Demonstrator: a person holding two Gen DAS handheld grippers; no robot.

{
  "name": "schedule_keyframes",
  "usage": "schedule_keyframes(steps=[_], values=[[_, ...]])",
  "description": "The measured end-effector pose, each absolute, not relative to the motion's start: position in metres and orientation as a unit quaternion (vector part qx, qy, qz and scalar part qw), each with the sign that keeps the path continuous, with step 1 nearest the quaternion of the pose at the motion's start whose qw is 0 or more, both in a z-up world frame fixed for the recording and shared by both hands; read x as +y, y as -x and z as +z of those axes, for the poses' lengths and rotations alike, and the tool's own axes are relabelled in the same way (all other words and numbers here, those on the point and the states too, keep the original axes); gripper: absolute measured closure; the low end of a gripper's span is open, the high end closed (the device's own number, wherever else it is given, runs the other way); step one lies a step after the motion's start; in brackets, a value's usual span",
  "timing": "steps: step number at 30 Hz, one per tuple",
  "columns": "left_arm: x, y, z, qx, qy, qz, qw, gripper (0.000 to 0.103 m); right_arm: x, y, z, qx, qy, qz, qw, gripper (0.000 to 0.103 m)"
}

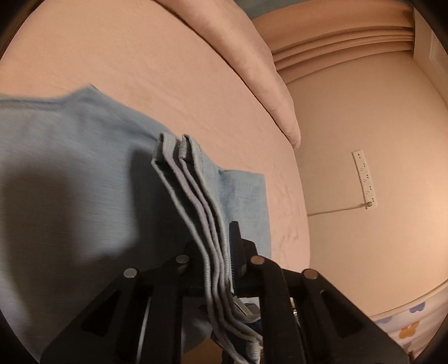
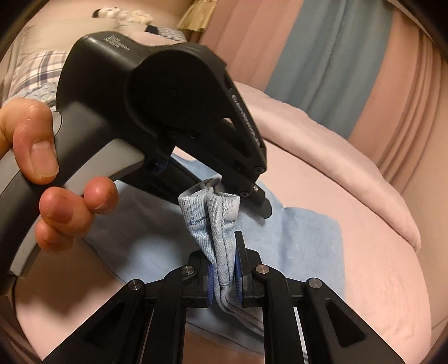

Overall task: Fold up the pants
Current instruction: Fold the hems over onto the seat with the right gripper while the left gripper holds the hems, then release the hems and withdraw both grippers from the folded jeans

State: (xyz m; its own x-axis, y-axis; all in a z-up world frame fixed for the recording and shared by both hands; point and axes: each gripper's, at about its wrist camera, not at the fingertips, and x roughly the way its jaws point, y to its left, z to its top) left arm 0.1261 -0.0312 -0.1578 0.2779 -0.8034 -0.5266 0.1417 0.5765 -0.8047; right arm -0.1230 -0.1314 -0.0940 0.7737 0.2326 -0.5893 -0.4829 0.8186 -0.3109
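Note:
Light blue pants (image 1: 70, 168) lie spread on the pink bed sheet (image 1: 140, 56). In the left wrist view my left gripper (image 1: 224, 252) is shut on a stack of layered hem edges (image 1: 184, 179) that rises up between its fingers. In the right wrist view my right gripper (image 2: 225, 268) is shut on the same bunched hem bundle (image 2: 212, 212), lifted above the flat part of the pants (image 2: 302, 238). The left gripper (image 2: 252, 196), held by a hand (image 2: 36, 145), clamps the bundle's upper end just beyond my right fingers.
A pink folded duvet (image 1: 252, 61) runs along the far side of the bed. A white power strip (image 1: 364, 179) with its cord hangs on the wall. Blue and pink curtains (image 2: 322, 56), soft toys (image 2: 123, 14) and plaid fabric (image 2: 42, 64) sit behind.

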Motion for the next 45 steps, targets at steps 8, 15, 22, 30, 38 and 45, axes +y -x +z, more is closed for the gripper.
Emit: schedule_keyframes(steps=[8,15,22,30,38,45], values=[[0.003,-0.126,-0.171,0.507,0.32,-0.282,0.75,0.094,-0.1,0.126,-0.105,0.283,0.241,0.229,0.899,0.088],[0.025,-0.124,-0.169,0.516,0.306,-0.234,0.765,0.075,-0.122,0.113,-0.105,0.355,0.153,0.281,0.878,0.065],[0.018,-0.112,-0.136,0.482,0.274,-0.244,0.795,0.058,-0.205,0.091,-0.073,0.366,-0.04,0.296,0.881,0.064],[-0.06,-0.093,-0.129,0.496,0.153,-0.308,0.797,0.057,-0.254,0.033,-0.081,0.404,-0.06,0.175,0.896,0.079],[-0.073,-0.086,-0.167,0.539,0.123,-0.303,0.776,0.058,-0.26,-0.023,-0.104,0.464,-0.046,0.148,0.872,0.079],[-0.063,-0.092,-0.172,0.544,0.162,-0.306,0.765,0.058,-0.262,-0.017,-0.111,0.481,-0.041,0.139,0.865,0.079]])
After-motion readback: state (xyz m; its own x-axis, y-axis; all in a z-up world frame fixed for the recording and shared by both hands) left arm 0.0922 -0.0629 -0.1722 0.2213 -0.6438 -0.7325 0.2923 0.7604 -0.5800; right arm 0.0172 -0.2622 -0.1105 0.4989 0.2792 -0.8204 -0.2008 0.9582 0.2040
